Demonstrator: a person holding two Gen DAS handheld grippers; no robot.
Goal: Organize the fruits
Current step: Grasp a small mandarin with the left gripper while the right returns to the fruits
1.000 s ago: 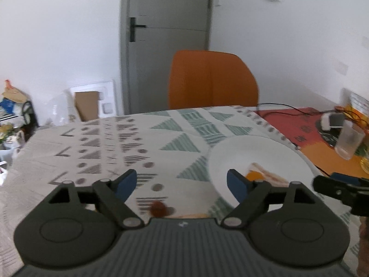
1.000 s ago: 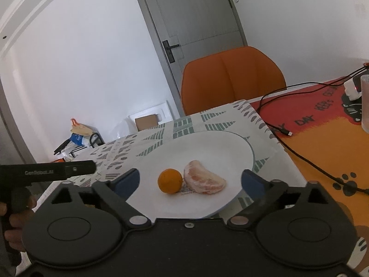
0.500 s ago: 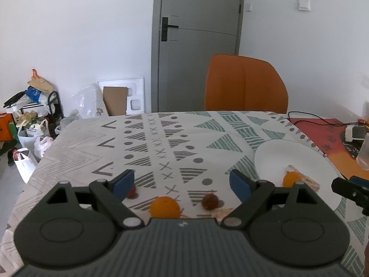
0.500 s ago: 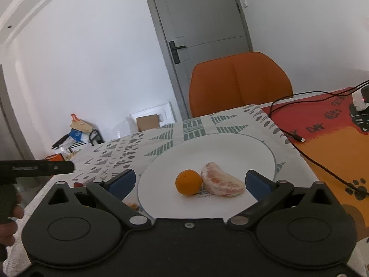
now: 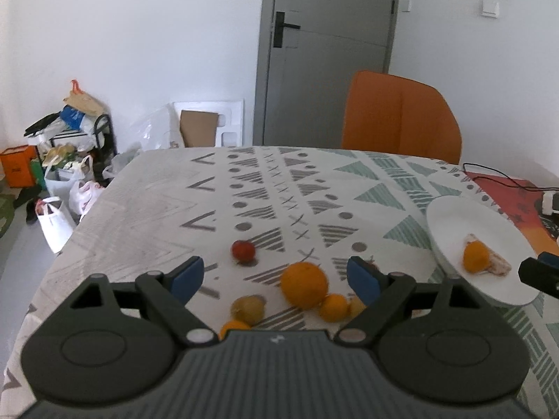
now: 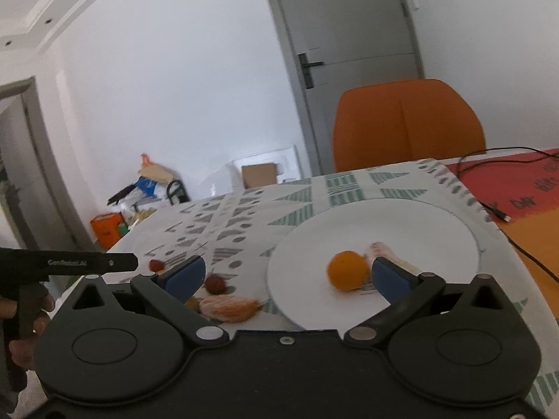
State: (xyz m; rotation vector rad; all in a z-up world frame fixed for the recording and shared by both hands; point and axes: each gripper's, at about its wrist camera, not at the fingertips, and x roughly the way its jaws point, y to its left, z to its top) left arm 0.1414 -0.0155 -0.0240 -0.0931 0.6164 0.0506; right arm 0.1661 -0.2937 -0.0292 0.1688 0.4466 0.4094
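My left gripper [image 5: 276, 277] is open and empty above several loose fruits on the patterned tablecloth: a large orange [image 5: 304, 285], a small orange [image 5: 333, 307], a yellowish fruit [image 5: 248, 309] and a red fruit [image 5: 243, 251]. The white plate [image 5: 450, 220] at right holds a small orange [image 5: 475, 256] and a peeled segment [image 5: 499, 265]. My right gripper [image 6: 286, 277] is open and empty over the plate's [image 6: 419, 223] near left rim, beside that orange [image 6: 347, 270]. A peeled citrus piece [image 6: 230, 307] and a red fruit [image 6: 215, 283] lie left of the plate.
An orange chair [image 5: 401, 122] stands behind the table. A red-orange mat with a black cable [image 6: 503, 209] lies right of the plate. Bags and boxes [image 5: 59, 160] sit on the floor at left. The table's left edge [image 5: 87, 216] drops off.
The left gripper has swung left and pulled back, bringing the loose fruits into view between its fingers. The right gripper has shifted left, so the plate now sits toward its right finger.
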